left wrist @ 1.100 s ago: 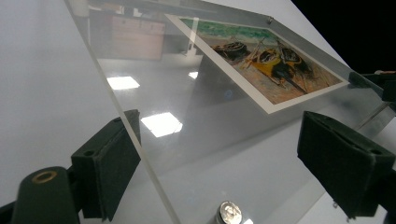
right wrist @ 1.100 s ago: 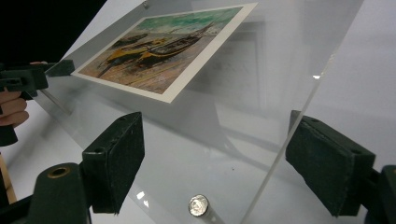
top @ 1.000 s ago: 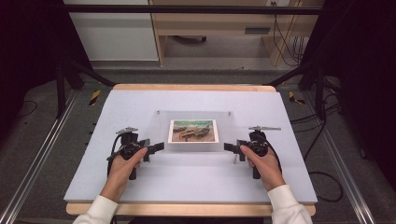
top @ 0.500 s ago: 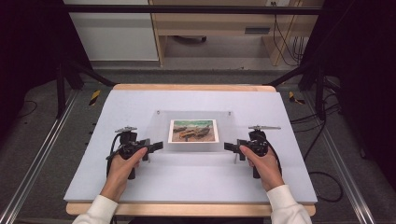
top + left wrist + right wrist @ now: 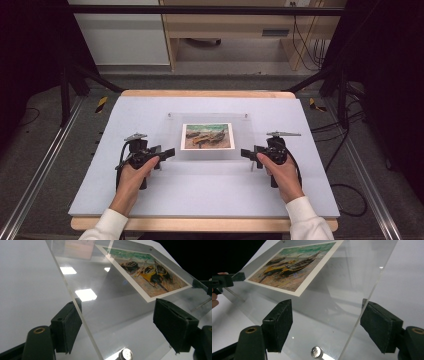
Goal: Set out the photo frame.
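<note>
A clear acrylic panel (image 5: pixel 242 135) lies flat mid-table with a painting of beached boats (image 5: pixel 208 136) under it. My left gripper (image 5: pixel 170 151) is at the panel's near left corner, my right gripper (image 5: pixel 245 152) at its near right corner. In the left gripper view the jaws (image 5: pixel 117 312) stand wide apart around the panel's edge (image 5: pixel 100 302), without pressing it. The right gripper (image 5: pixel 328 317) is open in the same way around its corner of the panel (image 5: pixel 352 290). A metal bolt (image 5: pixel 126 354) (image 5: pixel 316 351) sits in each near corner.
The pale table top (image 5: pixel 210 190) has bare room in front of and beside the panel. A wooden edge (image 5: pixel 200 224) runs along the near side. Black stand legs (image 5: pixel 70 75) and cables (image 5: pixel 350 190) flank the table on the floor.
Both grippers have edged slightly away from the person, toward the panel's near corners. The jaws stay open.
</note>
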A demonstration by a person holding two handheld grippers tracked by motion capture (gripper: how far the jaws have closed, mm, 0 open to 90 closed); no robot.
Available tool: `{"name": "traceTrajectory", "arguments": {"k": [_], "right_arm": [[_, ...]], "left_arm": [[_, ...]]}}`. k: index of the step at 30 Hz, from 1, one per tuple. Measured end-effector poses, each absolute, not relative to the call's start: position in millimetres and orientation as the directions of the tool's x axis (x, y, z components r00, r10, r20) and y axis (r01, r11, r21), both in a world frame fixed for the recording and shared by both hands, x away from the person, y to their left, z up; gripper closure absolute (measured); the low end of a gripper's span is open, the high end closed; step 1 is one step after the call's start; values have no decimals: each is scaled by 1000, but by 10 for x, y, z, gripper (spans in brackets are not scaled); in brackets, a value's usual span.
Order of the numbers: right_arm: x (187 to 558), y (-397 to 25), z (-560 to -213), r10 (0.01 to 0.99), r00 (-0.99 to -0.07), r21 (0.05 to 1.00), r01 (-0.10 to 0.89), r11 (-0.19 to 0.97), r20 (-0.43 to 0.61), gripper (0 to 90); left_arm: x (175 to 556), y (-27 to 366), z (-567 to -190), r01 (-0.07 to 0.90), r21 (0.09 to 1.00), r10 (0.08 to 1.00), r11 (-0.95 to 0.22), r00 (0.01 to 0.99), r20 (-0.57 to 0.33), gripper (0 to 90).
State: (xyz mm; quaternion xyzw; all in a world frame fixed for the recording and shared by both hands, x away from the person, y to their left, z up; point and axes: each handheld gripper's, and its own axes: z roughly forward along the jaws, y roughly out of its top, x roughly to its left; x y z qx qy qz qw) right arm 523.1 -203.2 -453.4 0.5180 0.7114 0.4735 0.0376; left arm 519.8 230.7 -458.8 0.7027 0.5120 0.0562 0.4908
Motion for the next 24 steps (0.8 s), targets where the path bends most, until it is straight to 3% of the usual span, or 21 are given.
{"name": "traceTrajectory", "arguments": {"k": [24], "right_arm": [[5027, -2035, -4467, 789, -509, 778, 625, 64, 344, 355]], "left_arm": [[4946, 2324, -4527, 602, 798, 798, -24, 492, -347, 298]]}}
